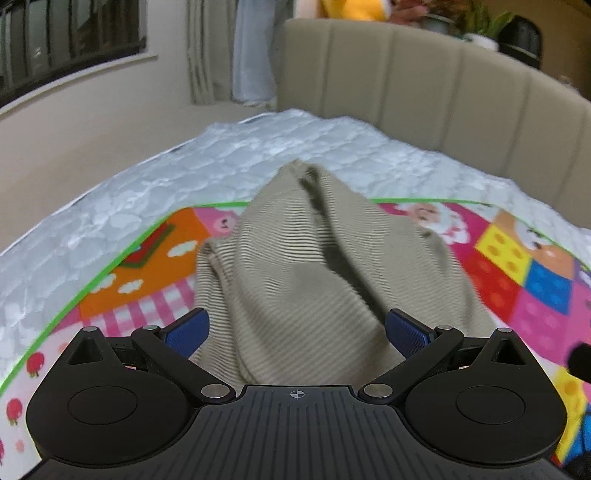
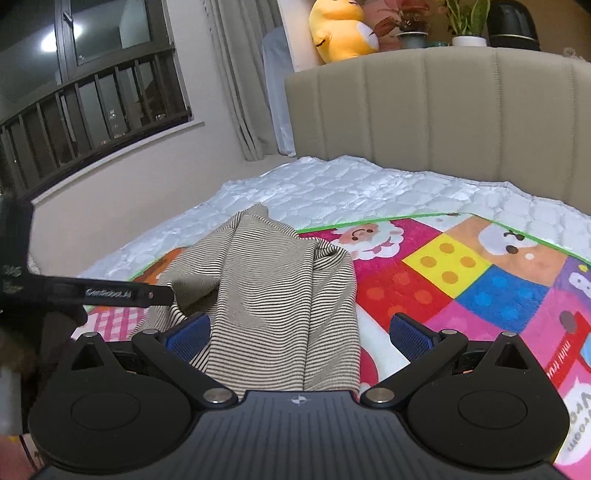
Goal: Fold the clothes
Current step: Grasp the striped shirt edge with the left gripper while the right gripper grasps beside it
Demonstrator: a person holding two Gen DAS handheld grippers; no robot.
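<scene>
A beige garment with thin dark stripes [image 1: 295,280] lies bunched on a colourful play mat [image 1: 155,266] on the bed. My left gripper [image 1: 297,332] is open, its blue pads on either side of the cloth's near end, not closed on it. In the right wrist view the same garment [image 2: 273,295] lies left of centre. My right gripper [image 2: 299,332] is open too; the cloth's near edge lies between its fingers, closer to the left pad [image 2: 188,336]. The left gripper's black body [image 2: 92,291] shows at the left edge.
The play mat [image 2: 461,280] covers the near part of a white quilted mattress [image 2: 332,192]. A beige padded headboard [image 2: 443,110] stands behind. A yellow plush toy [image 2: 340,29] and potted plants [image 2: 465,22] sit on top. A wall and a window [image 2: 74,92] are on the left.
</scene>
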